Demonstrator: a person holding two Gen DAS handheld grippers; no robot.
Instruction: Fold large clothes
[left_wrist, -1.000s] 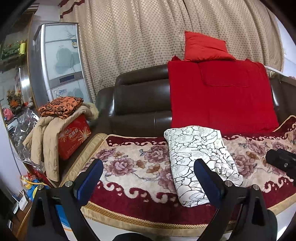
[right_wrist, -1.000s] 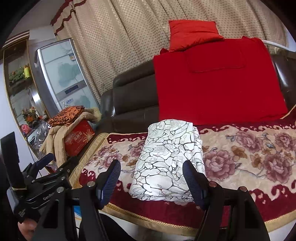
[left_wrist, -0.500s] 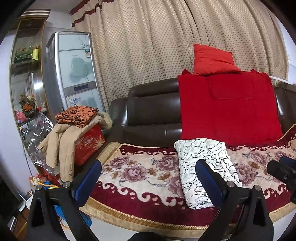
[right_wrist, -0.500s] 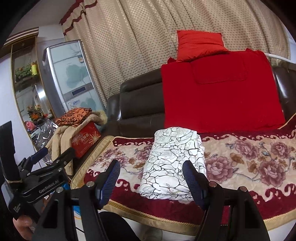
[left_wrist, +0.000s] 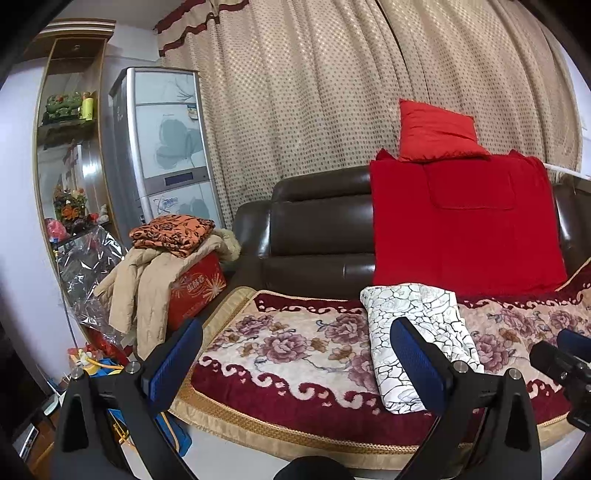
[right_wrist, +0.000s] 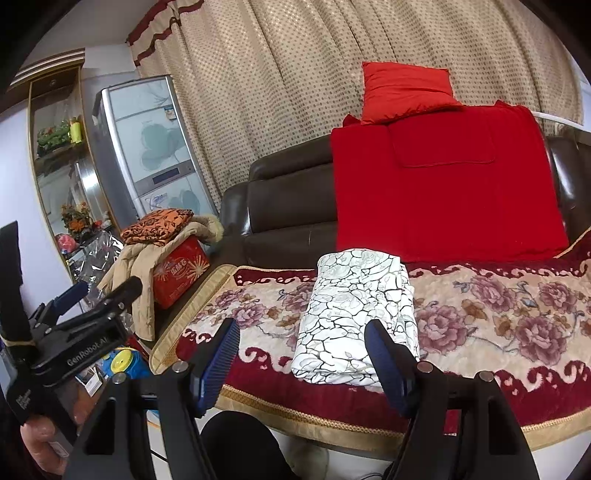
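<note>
A: From the left wrist view, where does the job stand?

B: The white patterned garment (left_wrist: 413, 339) lies folded into a neat oblong on the floral sofa cover (left_wrist: 295, 350), in front of the red blanket (left_wrist: 465, 229). The left gripper (left_wrist: 295, 354) hangs short of the sofa, its fingers (left_wrist: 177, 354) spread wide with nothing between them. The fold on this piece looks finished.

A: And from the right wrist view?

B: The same bundle (right_wrist: 354, 317) sits squarely ahead. The right gripper (right_wrist: 301, 354) has its fingers (right_wrist: 221, 354) spread too, empty, clear of the cloth. The left gripper (right_wrist: 74, 325) shows at the left edge in the person's hand (right_wrist: 40, 443).

A: So what comes next?

B: Probably a new item. The beige coat (right_wrist: 144, 273) draped over the red box (right_wrist: 181, 269), under an orange cloth (right_wrist: 155, 225), seems the likely candidate; both grippers would need to swing left and pinch it at two spots.
</note>
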